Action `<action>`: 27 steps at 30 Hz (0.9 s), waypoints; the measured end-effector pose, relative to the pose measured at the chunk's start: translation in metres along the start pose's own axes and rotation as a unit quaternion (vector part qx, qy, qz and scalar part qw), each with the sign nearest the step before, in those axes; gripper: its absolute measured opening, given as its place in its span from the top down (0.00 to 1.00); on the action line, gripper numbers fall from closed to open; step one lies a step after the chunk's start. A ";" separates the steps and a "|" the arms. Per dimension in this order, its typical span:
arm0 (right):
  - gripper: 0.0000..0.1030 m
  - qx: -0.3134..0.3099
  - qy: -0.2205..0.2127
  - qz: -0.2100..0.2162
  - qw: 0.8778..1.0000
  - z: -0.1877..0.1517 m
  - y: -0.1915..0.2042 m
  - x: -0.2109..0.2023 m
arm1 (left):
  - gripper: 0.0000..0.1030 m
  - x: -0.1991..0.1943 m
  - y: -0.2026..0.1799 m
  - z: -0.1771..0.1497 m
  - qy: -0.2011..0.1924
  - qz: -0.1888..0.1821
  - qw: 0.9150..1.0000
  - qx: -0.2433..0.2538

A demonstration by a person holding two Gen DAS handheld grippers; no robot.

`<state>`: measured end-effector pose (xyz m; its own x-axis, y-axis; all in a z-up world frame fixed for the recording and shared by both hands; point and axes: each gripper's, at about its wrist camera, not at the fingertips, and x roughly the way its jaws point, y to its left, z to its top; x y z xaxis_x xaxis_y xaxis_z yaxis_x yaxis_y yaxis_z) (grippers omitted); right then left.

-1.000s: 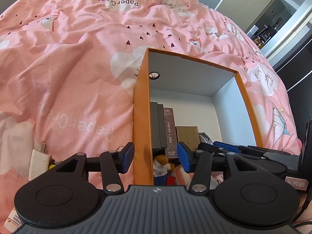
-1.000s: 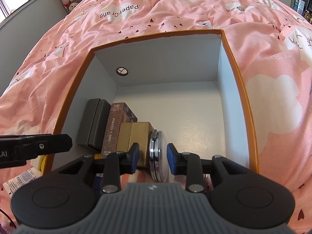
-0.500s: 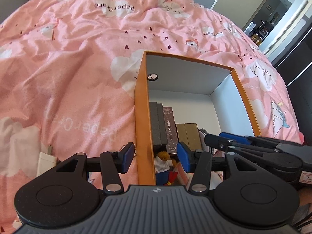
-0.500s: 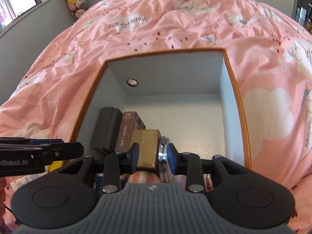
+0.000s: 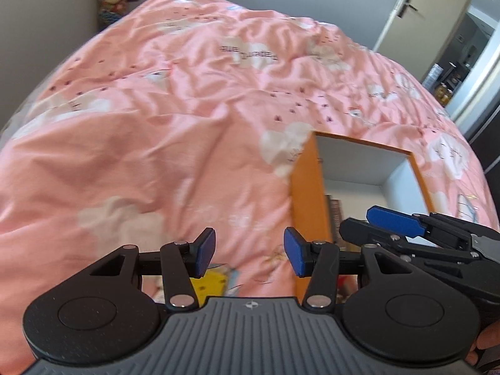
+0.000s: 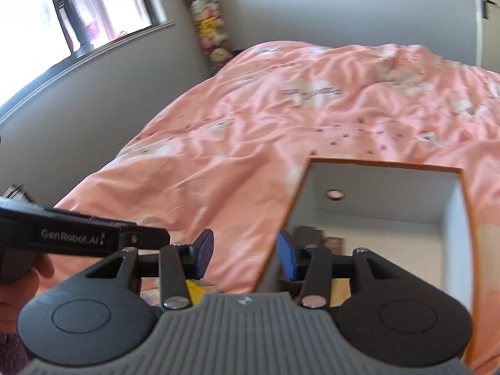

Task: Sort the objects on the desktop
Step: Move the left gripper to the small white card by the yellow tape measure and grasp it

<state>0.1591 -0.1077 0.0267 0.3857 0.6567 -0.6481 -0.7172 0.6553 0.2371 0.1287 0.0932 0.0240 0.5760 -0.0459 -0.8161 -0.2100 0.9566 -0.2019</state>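
Now both grippers have lifted away from the box [image 6: 453,215], right gripper [image 6: 247,254] opening.

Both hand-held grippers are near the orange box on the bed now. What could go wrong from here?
1. The right hand-held gripper is opening, empty, with the orange box wall just ahead of its fingers; a forward move may knock it.
2. The box rests on a soft pink quilt, so a push could tip it.
3. The left hand-held gripper is close beside the right; they may collide.

A pink quilt [image 6: 328,118] covers the bed; grey walls [image 6: 281,6], bright window [image 6: 93,6] at 10 o'clock, door [image 5: 415,9] at 1 o'clock.
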 end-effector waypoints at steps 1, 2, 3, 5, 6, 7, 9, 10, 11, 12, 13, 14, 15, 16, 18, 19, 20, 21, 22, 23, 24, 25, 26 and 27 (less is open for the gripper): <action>0.54 -0.011 0.008 0.007 1.000 -0.001 0.008 0.005 | 0.45 -0.003 0.009 -0.003 0.002 0.010 1.000 -0.005; 0.54 -0.019 0.016 0.013 1.000 -0.002 0.014 0.010 | 0.45 -0.004 0.017 -0.006 0.005 0.018 1.000 -0.009; 0.54 -0.028 0.027 0.018 0.999 -0.005 0.021 0.016 | 0.45 -0.004 0.025 -0.010 0.009 0.025 1.000 -0.013; 0.54 -0.044 0.051 0.026 0.997 -0.008 0.033 0.030 | 0.45 -0.003 0.037 -0.017 0.024 0.034 0.999 -0.012; 0.55 -0.053 0.065 0.031 0.996 -0.011 0.038 0.037 | 0.45 0.000 0.043 -0.021 0.037 0.036 0.999 -0.008; 0.55 -0.061 0.081 0.034 0.994 -0.014 0.042 0.045 | 0.45 0.002 0.048 -0.025 0.050 0.037 0.998 -0.005; 0.62 -0.074 0.110 0.039 0.990 -0.020 0.050 0.060 | 0.45 0.007 0.057 -0.033 0.071 0.040 0.997 -0.003; 0.63 -0.077 0.120 0.040 0.989 -0.023 0.052 0.066 | 0.45 0.009 0.061 -0.037 0.081 0.046 0.996 -0.004; 0.64 -0.079 0.131 0.039 0.987 -0.027 0.055 0.073 | 0.45 0.011 0.065 -0.041 0.090 0.052 0.995 -0.005; 0.64 -0.081 0.139 0.041 0.986 -0.030 0.057 0.078 | 0.45 0.013 0.068 -0.044 0.097 0.054 0.994 -0.008; 0.64 -0.082 0.145 0.041 0.985 -0.033 0.059 0.082 | 0.45 0.014 0.073 -0.049 0.105 0.053 0.993 -0.015; 0.64 -0.082 0.150 0.038 0.985 -0.036 0.060 0.085 | 0.45 0.014 0.076 -0.053 0.111 0.052 0.992 -0.022; 0.64 -0.080 0.155 0.036 0.984 -0.039 0.061 0.088 | 0.45 0.014 0.080 -0.057 0.116 0.049 0.992 -0.033; 0.64 -0.076 0.162 0.037 0.983 -0.042 0.061 0.092 | 0.45 0.014 0.083 -0.061 0.120 0.049 0.991 -0.046; 0.64 -0.069 0.173 0.038 0.982 -0.046 0.061 0.097 | 0.45 0.015 0.089 -0.068 0.125 0.054 0.988 -0.068; 0.64 -0.068 0.177 0.038 0.981 -0.048 0.061 0.099 | 0.45 0.017 0.091 -0.071 0.131 0.058 0.987 -0.079; 0.64 -0.070 0.181 0.036 0.980 -0.049 0.061 0.101 | 0.45 0.019 0.093 -0.074 0.136 0.058 0.985 -0.088; 0.63 -0.073 0.184 0.032 0.980 -0.051 0.061 0.102 | 0.45 0.021 0.094 -0.077 0.141 0.055 0.984 -0.096; 0.63 -0.079 0.184 0.031 0.979 -0.052 0.062 0.103 | 0.45 0.024 0.095 -0.080 0.146 0.051 0.983 -0.103; 0.63 -0.083 0.185 0.030 0.979 -0.052 0.063 0.103 | 0.45 0.027 0.096 -0.082 0.148 0.050 0.982 -0.107; 0.61 -0.085 0.186 0.030 0.978 -0.053 0.063 0.104 | 0.49 0.028 0.096 -0.083 0.147 0.052 0.981 -0.112; 0.60 -0.086 0.187 0.031 0.978 -0.053 0.063 0.103 | 0.53 0.029 0.095 -0.084 0.144 0.057 0.982 -0.112; 0.60 -0.088 0.187 0.030 0.978 -0.053 0.063 0.103 | 0.62 0.030 0.093 -0.083 0.141 0.065 0.982 -0.108; 0.60 -0.090 0.187 0.029 0.978 -0.053 0.064 0.103 | 0.65 0.029 0.091 -0.082 0.135 0.067 0.983 -0.103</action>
<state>0.1226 -0.0182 -0.0629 0.1269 0.4866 -0.8643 -0.8354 0.5223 0.1714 0.0615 0.1550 -0.0625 0.3074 -0.0239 -0.9513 -0.4408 0.8824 -0.1646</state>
